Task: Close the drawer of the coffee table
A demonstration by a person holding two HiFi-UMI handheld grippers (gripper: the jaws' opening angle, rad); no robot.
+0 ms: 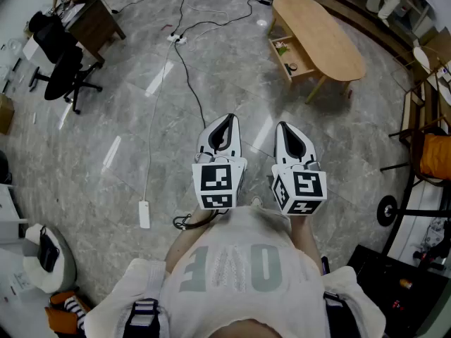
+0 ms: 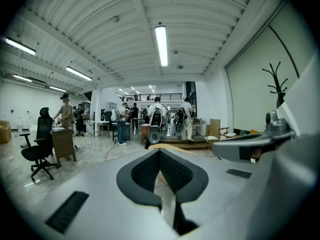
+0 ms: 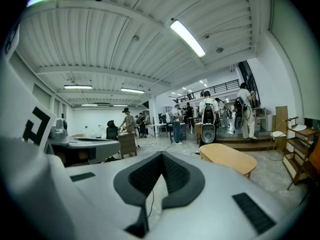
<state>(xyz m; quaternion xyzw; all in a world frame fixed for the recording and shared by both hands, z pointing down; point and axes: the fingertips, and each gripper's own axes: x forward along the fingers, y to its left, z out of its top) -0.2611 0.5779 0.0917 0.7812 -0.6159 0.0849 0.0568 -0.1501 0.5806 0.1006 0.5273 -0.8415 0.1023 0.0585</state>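
Both tongs are out in front of my chest, side by side, close but not touching, aimed across the grey marble floor (image 1: 134, 125).

Left tongs (image 1: 228, 117): tips together, nothing clamped. Its own view (image 2: 160, 150) shows the pads meeting at the tip, with only floor visible through the opening behind them.

Right tongs (image 1: 282, 124): same state, tips together, empty. Its own view (image 3: 162, 154) confirms that.

Coffee table (image 1: 320, 27): light wood with an oval tabletop. In the head view it sits up and right of the tongs, well apart from both. The right gripper view has it (image 3: 227, 159) just right of centre.

Drawer (image 1: 280, 60): open, pulled out of the table's long side that faces left in the head view, bottom exposed. There are a couple of small items in it, one greenish (image 1: 282, 48) and one dark (image 1: 291, 67). I can't tell what they are. Neither pair of tongs is anywhere near the drawer front.

Other stuff:
- A black cable (image 1: 189, 83) runs from a power strip (image 1: 176, 39) across the floor down toward the left tongs.
- A black office chair (image 1: 67, 72) and a brown desk (image 1: 95, 21) are far left.
- People (image 3: 207, 109) stand at the back of the room in both gripper views.
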